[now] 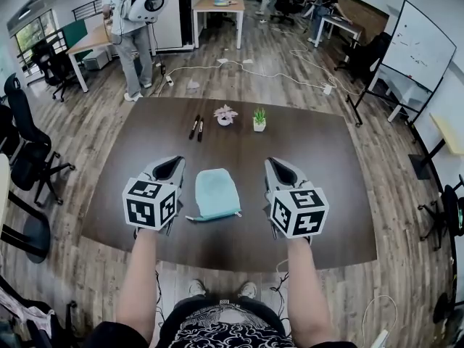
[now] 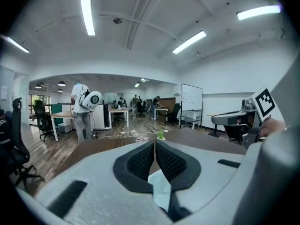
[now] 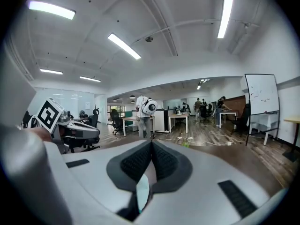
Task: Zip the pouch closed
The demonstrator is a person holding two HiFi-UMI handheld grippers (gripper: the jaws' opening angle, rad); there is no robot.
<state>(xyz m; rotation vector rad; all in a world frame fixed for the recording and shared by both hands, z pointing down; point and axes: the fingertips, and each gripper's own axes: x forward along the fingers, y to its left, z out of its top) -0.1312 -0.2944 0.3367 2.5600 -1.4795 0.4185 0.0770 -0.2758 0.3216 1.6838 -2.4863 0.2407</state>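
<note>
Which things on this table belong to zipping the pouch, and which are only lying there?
For the job:
- pale blue pouch, lying flat between the grippers
- left gripper, shut, holding nothing
- right gripper, shut, holding nothing

Just lying about, at the far side:
- two dark pens
- small pot with pink flower
- small white pot with green plant

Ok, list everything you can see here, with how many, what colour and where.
pouch: one, light blue, on table between grippers
pens: two, black, table's far side
flower pot: one, pink blooms, right of pens
plant pot: one, green leaves, right of flower pot
table: one, dark brown
whiteboard: one, white, far right
left gripper: one, grey, shut, left of pouch
right gripper: one, grey, shut, right of pouch
</note>
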